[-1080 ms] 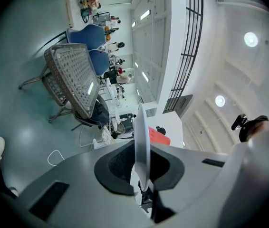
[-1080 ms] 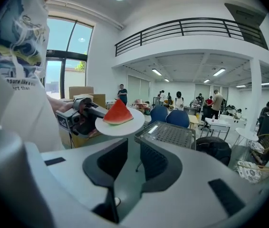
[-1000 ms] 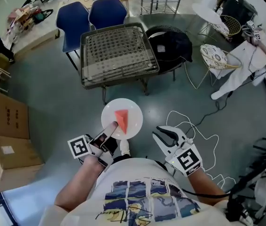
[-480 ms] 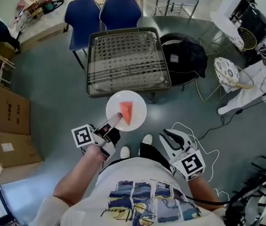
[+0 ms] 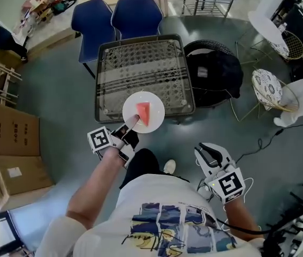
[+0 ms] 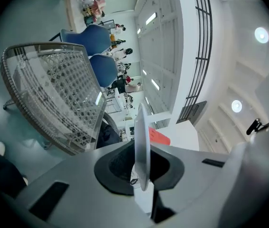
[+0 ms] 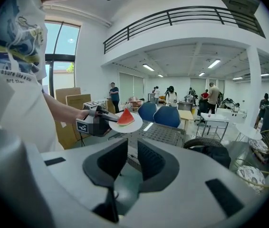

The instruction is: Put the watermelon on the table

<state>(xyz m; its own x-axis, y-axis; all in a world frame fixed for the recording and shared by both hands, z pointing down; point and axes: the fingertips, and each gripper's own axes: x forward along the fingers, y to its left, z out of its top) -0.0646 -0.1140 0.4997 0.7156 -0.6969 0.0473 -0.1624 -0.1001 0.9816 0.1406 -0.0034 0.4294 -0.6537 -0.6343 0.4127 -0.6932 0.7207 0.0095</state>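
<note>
Left gripper [image 5: 132, 122] pinching plate [image 5: 154, 120] w/ watermelon [image 5: 143, 114], over table [image 5: 141, 63]; right gripper [image 5: 210, 151] empty

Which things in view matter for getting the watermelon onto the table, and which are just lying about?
For the job:
- watermelon slice
- white plate under it
- left gripper, shut on the plate's rim
- glass-topped table

Lying about:
- blue chairs
- black bag
- cardboard boxes
- right gripper, empty
</note>
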